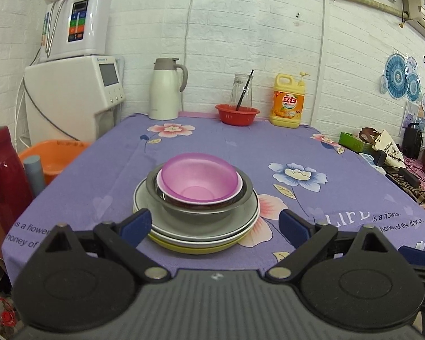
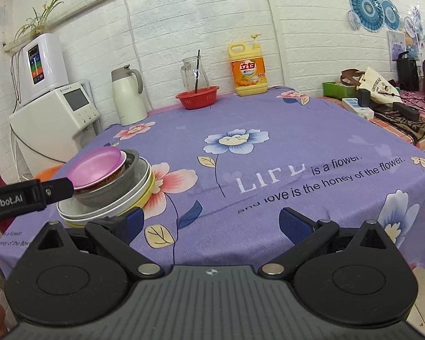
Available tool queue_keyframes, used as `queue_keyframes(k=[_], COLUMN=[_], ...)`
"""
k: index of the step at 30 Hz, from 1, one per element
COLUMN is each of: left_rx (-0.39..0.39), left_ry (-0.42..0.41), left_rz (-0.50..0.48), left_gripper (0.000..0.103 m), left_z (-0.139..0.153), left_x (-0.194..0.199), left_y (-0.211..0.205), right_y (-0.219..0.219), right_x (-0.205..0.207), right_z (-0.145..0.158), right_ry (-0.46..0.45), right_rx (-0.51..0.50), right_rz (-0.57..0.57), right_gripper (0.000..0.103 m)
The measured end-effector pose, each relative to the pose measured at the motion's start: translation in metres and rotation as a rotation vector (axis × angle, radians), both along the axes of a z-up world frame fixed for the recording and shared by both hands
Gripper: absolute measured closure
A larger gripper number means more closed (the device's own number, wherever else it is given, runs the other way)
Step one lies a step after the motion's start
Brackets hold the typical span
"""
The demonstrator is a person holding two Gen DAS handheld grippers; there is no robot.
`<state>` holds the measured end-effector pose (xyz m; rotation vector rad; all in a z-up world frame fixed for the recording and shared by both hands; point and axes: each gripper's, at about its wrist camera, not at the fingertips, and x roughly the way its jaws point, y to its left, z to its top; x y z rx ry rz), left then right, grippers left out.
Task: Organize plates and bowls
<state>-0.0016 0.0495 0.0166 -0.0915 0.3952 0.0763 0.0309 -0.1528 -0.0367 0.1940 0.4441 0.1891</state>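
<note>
A stack of dishes stands near the front of the purple flowered table. On top is a pink bowl (image 1: 199, 177), nested in a white bowl and a steel bowl (image 1: 195, 208). Below lie a grey plate (image 1: 242, 218) and a yellow plate (image 1: 195, 248). My left gripper (image 1: 214, 222) is open, just in front of the stack, fingers either side of the plates, holding nothing. In the right wrist view the stack (image 2: 107, 184) sits at the left with the left gripper's side beside it. My right gripper (image 2: 211, 221) is open and empty over bare cloth.
At the table's back stand a white thermos jug (image 1: 165, 89), a red basket (image 1: 237, 114) before a glass pitcher, and a yellow detergent bottle (image 1: 288, 100). White appliances (image 1: 70, 96), an orange tub and a red flask are on the left. A cluttered bed (image 2: 396, 107) is on the right.
</note>
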Motion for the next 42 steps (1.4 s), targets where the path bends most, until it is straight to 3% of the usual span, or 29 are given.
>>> queue_keyframes(k=[9,27,42], left_rx=[0.062,0.049,0.030], left_ry=[-0.003,-0.016,-0.010], left_rz=[-0.013,-0.011,-0.003], left_gripper=[0.008,0.008,0.008], left_z=[0.001,0.002,0.002], left_x=[-0.007,-0.011,-0.010], left_y=[-0.014,-0.012,-0.010], right_y=[-0.006,0.006,0.006], right_x=[-0.016,-0.033,-0.030], right_z=[0.002,0.013,0.009], right_ry=[-0.034,-0.100,-0.065], right_rx=[0.016,-0.040,-0.023], right_rz=[0.029,0.056,0.062], right_gripper=[0.000,0.000,0.000])
